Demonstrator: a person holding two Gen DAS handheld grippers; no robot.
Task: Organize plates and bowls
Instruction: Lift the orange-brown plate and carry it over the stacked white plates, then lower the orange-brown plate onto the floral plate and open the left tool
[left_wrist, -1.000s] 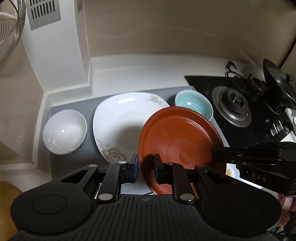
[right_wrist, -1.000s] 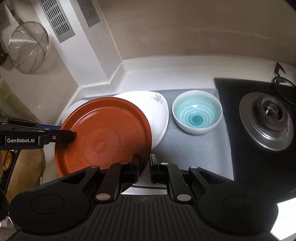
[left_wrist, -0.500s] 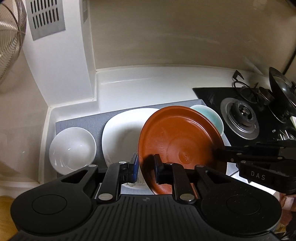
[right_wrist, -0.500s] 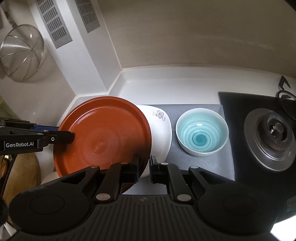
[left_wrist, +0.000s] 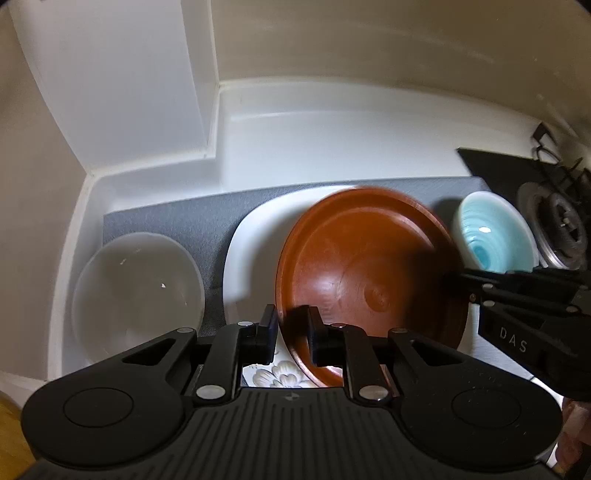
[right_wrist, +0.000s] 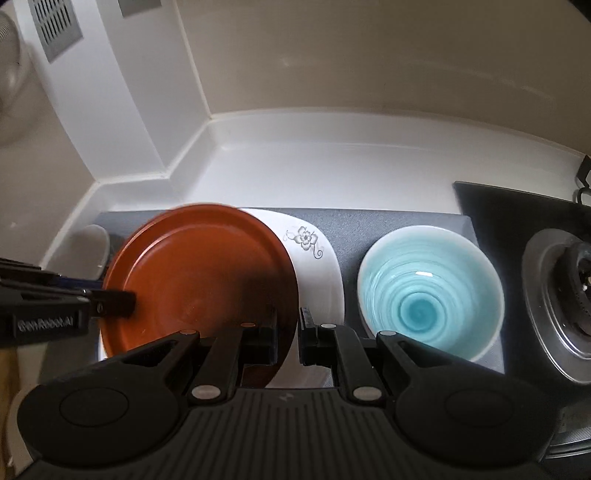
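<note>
A brown round plate (left_wrist: 369, 273) (right_wrist: 199, 273) hangs just above a white flowered plate (left_wrist: 251, 251) (right_wrist: 317, 258) on the grey mat (left_wrist: 177, 218). My left gripper (left_wrist: 291, 332) is shut on the brown plate's left rim. My right gripper (right_wrist: 288, 332) is shut on its right rim and also shows in the left wrist view (left_wrist: 458, 280). A white bowl (left_wrist: 136, 284) stands at the mat's left end. A light blue bowl (right_wrist: 428, 295) (left_wrist: 491, 236) stands at its right end.
A black gas hob with a burner (right_wrist: 561, 295) (left_wrist: 554, 225) lies right of the mat. White countertop (right_wrist: 332, 170) runs behind the mat to the wall. A white column (left_wrist: 129, 85) closes the left corner.
Both grippers have carried the brown plate forward and down over the white flowered plate. The blue bowl has come back into the left wrist view.
</note>
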